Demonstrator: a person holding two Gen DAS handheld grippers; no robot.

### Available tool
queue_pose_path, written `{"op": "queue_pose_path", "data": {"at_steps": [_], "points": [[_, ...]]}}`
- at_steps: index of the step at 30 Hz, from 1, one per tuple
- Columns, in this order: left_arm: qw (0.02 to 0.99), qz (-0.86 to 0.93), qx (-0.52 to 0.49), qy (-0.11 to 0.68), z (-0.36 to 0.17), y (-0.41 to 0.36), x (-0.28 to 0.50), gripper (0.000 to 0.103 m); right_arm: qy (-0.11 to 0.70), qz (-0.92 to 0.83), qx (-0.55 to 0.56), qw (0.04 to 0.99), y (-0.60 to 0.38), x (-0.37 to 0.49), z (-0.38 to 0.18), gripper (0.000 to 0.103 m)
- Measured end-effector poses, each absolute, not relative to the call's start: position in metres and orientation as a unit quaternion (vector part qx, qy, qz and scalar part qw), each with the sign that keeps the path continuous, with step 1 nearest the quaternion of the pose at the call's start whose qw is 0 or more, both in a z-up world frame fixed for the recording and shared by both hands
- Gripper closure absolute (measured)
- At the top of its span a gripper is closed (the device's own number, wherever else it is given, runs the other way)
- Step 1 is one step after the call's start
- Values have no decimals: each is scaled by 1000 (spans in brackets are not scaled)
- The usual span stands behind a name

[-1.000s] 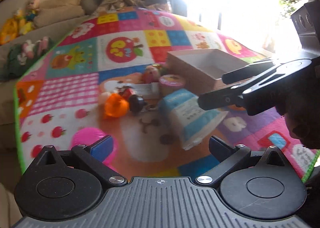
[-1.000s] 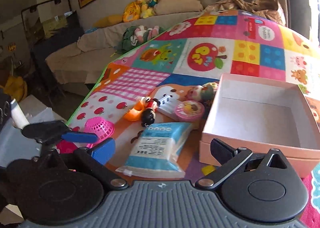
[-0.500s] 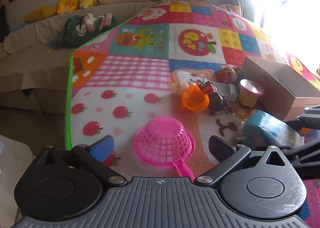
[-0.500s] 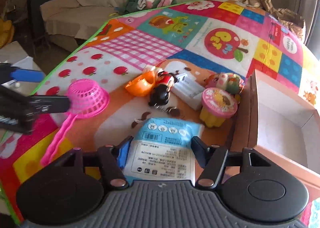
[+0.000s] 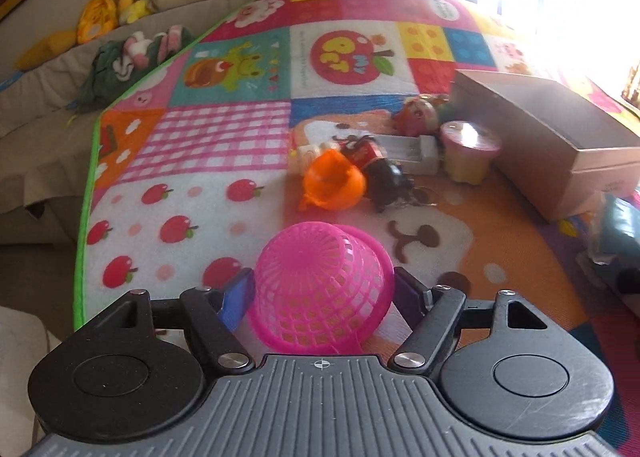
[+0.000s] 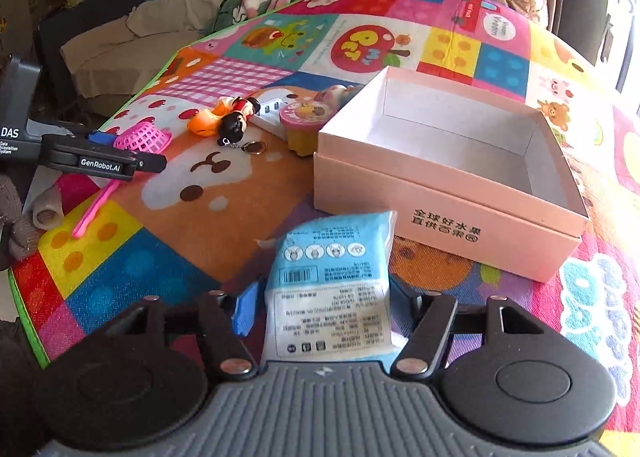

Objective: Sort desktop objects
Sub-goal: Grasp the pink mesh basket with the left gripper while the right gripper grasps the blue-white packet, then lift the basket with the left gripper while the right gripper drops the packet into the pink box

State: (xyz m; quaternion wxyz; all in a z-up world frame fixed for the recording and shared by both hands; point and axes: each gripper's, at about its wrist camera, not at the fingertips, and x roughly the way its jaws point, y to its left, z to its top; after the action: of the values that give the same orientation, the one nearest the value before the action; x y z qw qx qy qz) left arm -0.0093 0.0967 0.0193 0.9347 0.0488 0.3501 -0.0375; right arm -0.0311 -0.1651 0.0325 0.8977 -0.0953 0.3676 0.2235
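Although the open pink cardboard box (image 6: 452, 161) held nothing yet, both picks were underway: the right gripper (image 6: 324, 309) had closed on the blue-and-white plastic packet (image 6: 330, 285) at the box's six o'clock, while the left gripper (image 5: 322, 293), wide open half a second earlier, pinched the upturned pink plastic strainer (image 5: 320, 289); small toys remained at eleven o'clock.

Pink mesh basket (image 5: 320, 285) inverted; blue packet (image 6: 332, 289) before open box (image 6: 448, 173).

Pink mesh strainer (image 5: 320, 289); orange cup (image 5: 334, 183); light-blue packet (image 6: 330, 285) with white label; pale pink box (image 6: 444, 185), white inside; bright patchwork cartoon mat (image 6: 460, 45), green-edged.
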Motion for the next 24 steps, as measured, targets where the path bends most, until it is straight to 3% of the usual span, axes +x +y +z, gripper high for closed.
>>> {"op": "queue_pose_path", "data": {"at_steps": [2, 5, 12, 19, 24], "points": [[932, -82, 51, 349, 26, 78, -19, 24, 376, 220, -96, 895, -162, -21, 29, 39], [927, -146, 55, 341, 38, 47, -32, 24, 396, 220, -92, 887, -167, -16, 28, 49], [924, -253, 77, 276, 82, -17, -33, 24, 356, 172, -57, 917, -225, -60, 69, 50], [933, -269, 91, 220, 116, -73, 27, 24, 245, 120, 27, 962, -279, -43, 143, 50], [931, -249, 86, 252, 105, -90, 86, 24, 256, 118, 83, 956, -286, 34, 154, 50]]}}
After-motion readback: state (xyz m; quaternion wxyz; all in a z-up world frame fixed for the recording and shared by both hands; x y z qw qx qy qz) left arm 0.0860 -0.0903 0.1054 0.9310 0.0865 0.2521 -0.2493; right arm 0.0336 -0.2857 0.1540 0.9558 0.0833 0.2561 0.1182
